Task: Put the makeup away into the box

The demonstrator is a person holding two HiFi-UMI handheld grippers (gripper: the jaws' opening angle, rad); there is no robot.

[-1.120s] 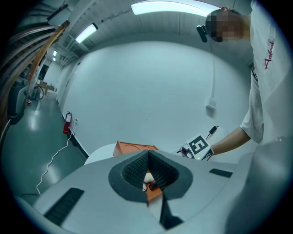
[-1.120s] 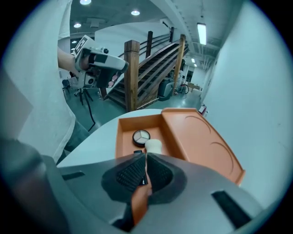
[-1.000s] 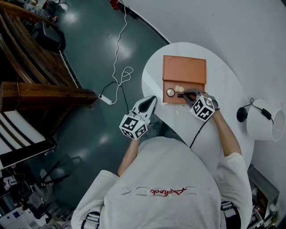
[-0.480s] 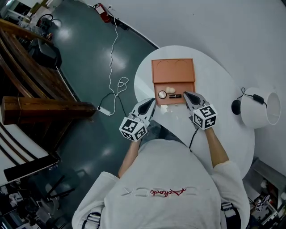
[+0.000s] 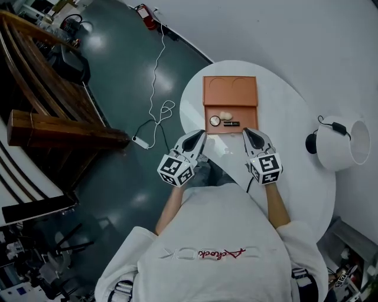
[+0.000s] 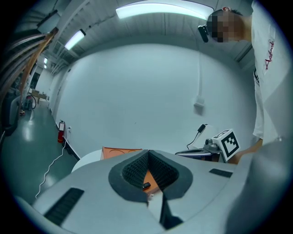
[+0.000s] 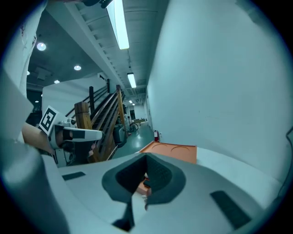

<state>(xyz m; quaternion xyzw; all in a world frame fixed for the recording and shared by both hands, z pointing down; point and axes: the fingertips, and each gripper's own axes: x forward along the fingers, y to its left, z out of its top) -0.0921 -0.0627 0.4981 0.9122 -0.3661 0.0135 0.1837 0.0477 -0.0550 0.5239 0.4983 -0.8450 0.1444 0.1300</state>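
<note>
The orange box [image 5: 230,88] lies open on the round white table [image 5: 289,112]. Its near tray holds a round compact [image 5: 215,121], a pale sponge [image 5: 225,115] and a black stick [image 5: 231,124]. My right gripper [image 5: 250,133] hovers just short of the tray's near right corner, shut and empty. At the table's near left edge my left gripper [image 5: 199,135] is also shut with nothing in it. In the left gripper view the box [image 6: 120,152] shows beyond the closed left gripper [image 6: 149,155]. The right gripper view shows the box [image 7: 171,151] past the closed right gripper [image 7: 147,158].
A white lamp shade [image 5: 345,141] with a black cord lies at the table's right. On the dark floor to the left a white cable [image 5: 155,112] trails past a wooden stair [image 5: 59,130]. A red extinguisher [image 5: 142,10] stands by the wall.
My right gripper has pulled back out of the box tray toward me, rising and rolling upright. The left gripper has shifted slightly toward the table.
</note>
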